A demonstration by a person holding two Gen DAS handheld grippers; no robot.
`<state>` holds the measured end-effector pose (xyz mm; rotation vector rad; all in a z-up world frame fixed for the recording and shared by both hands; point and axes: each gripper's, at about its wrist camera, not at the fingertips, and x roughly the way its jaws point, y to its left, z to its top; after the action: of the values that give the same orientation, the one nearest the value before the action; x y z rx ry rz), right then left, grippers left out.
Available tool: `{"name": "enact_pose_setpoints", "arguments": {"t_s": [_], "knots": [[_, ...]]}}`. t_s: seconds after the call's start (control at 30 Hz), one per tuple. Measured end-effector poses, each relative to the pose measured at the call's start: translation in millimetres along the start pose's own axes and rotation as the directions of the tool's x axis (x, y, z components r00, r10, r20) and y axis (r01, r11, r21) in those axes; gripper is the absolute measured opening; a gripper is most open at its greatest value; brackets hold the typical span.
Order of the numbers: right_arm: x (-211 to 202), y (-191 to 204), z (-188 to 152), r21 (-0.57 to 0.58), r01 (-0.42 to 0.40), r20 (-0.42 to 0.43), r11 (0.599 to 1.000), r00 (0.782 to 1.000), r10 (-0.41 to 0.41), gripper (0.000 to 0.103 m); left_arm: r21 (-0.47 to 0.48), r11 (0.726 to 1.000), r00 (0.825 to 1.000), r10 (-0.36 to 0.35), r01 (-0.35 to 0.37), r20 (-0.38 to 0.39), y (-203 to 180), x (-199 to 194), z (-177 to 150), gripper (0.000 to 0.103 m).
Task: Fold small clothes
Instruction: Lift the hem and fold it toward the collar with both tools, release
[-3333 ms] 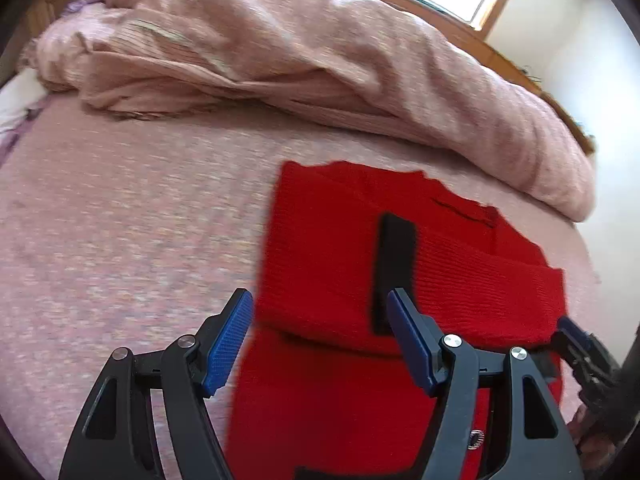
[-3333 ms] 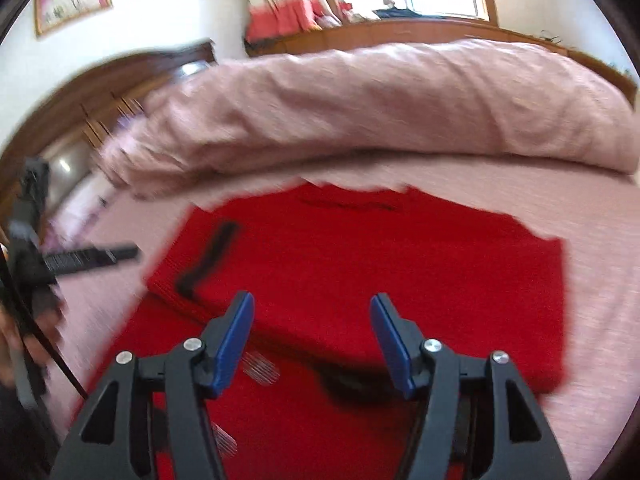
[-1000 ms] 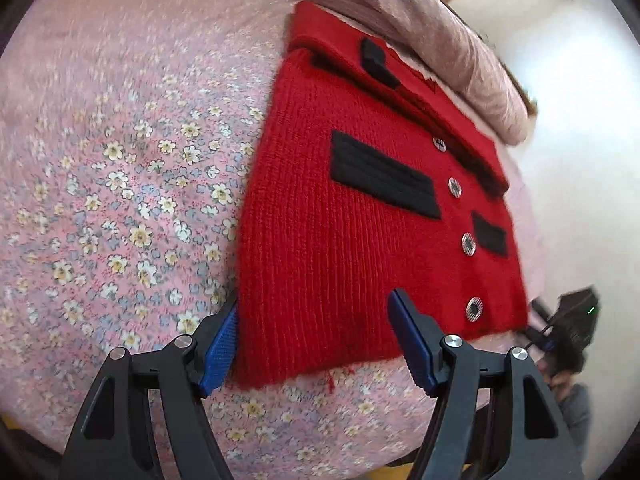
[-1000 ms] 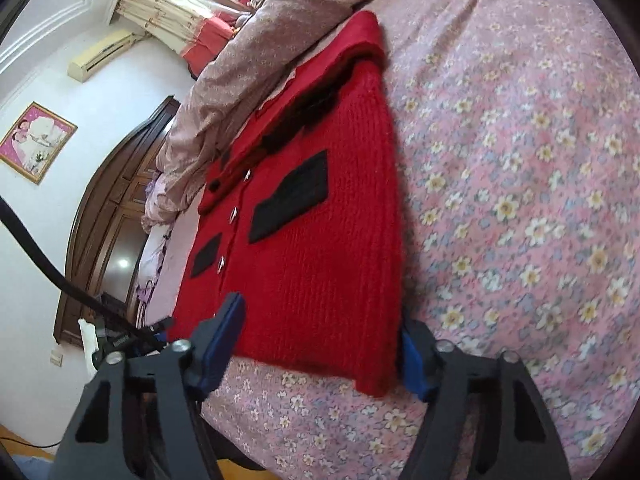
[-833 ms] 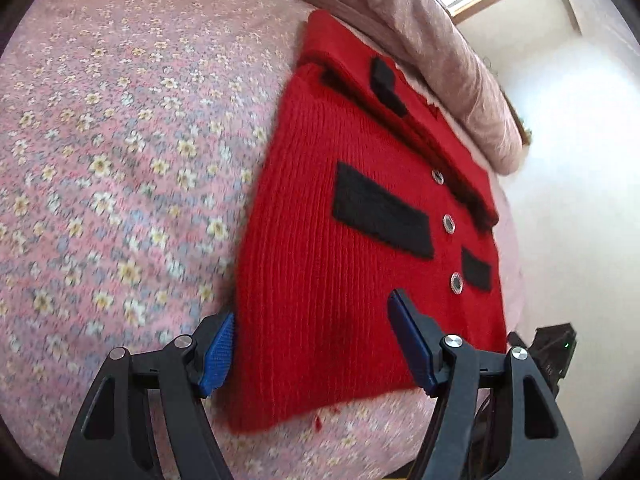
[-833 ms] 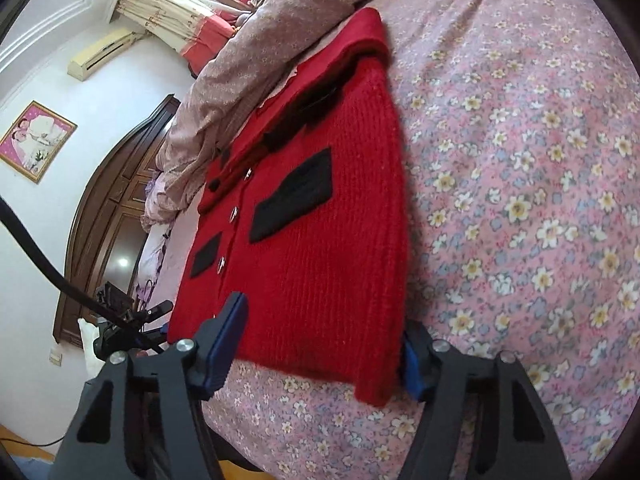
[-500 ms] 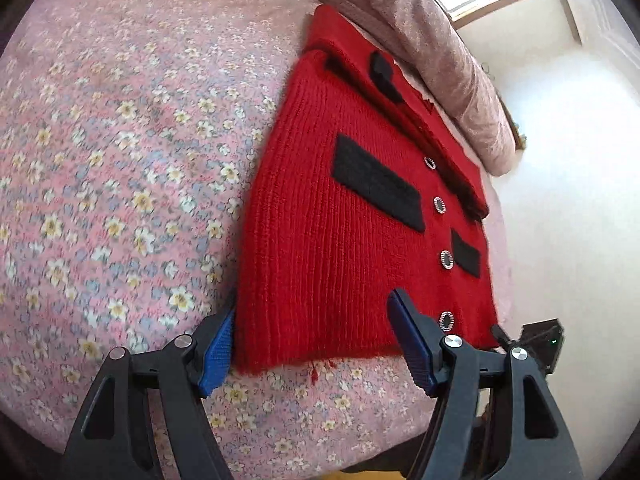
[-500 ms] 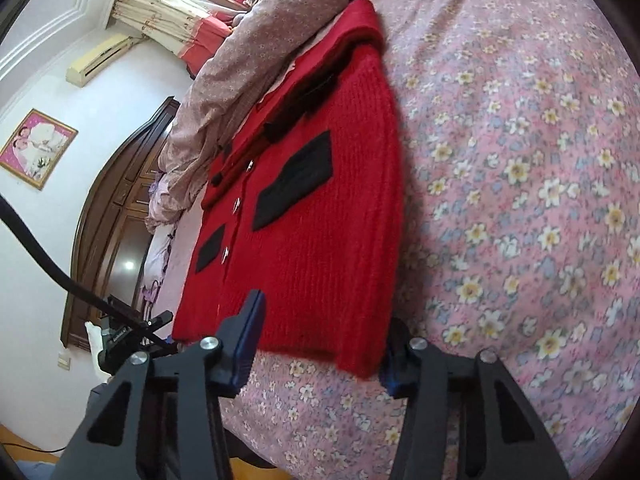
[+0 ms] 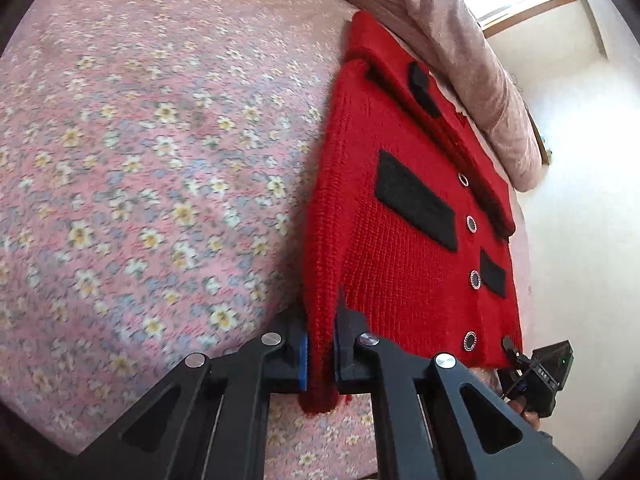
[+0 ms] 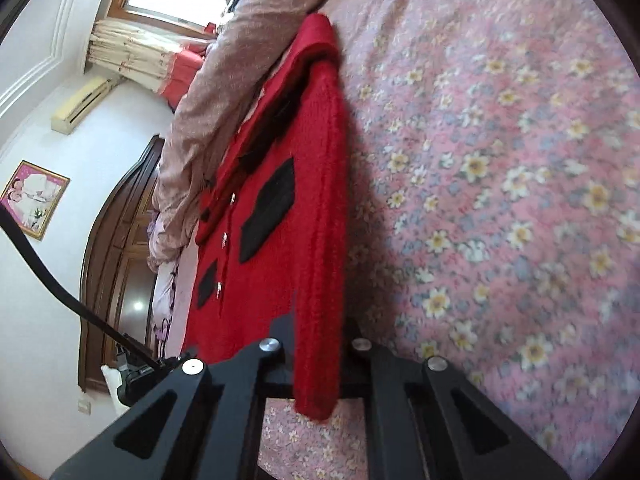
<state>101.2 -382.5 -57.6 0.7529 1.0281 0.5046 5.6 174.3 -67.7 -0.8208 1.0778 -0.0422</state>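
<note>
A red knitted cardigan (image 9: 400, 264) with black pocket flaps and silver buttons lies flat on the flowered pink bedsheet (image 9: 160, 200), its top part folded over at the far end. My left gripper (image 9: 320, 322) is closing, and its blue pads pinch the near left hem corner. In the right wrist view the same cardigan (image 10: 280, 264) runs away from me. My right gripper (image 10: 318, 332) is closing too, and the near right hem corner is squeezed between its jaws. Both corners bunch up and hang a little past the fingers.
A bunched pink quilt (image 9: 460, 40) lies along the far side of the bed, just behind the cardigan. The bed's near edge runs right under both grippers. A dark wooden headboard (image 10: 112, 260), a framed picture (image 10: 34, 198) and a window are off to the side.
Both grippers stood open around the near hem corners; now each has closed on its corner, and the fabric there is pinched and slightly lifted. Both wrists rolled a little.
</note>
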Motion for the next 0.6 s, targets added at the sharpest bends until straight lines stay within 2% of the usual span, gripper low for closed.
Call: {"name": "enact_pose_setpoints", "arguments": {"t_s": [0.23,0.4,0.6], "knots": [[-19.0,21.1,-20.3,-0.047,0.025,0.012,0.999,1.0,-0.025,0.005,0.035,0.999,1.0,-0.008,0.008,0.006,-0.8,-23.1,-20.1,0.001],[-48.6,22.1,-38.9,-0.048,0.018,0.024,0.999,1.0,-0.017,0.005,0.036,0.998,0.998,-0.057,0.057,-0.007,9.8,-50.0,-43.3,0.001],[-94.5,34.2,-77.8,-0.087,0.027,0.044,0.996,0.999,-0.024,0.005,0.07,0.992,0.994,-0.105,0.107,-0.028,15.7,-86.2,-76.4,0.001]]}}
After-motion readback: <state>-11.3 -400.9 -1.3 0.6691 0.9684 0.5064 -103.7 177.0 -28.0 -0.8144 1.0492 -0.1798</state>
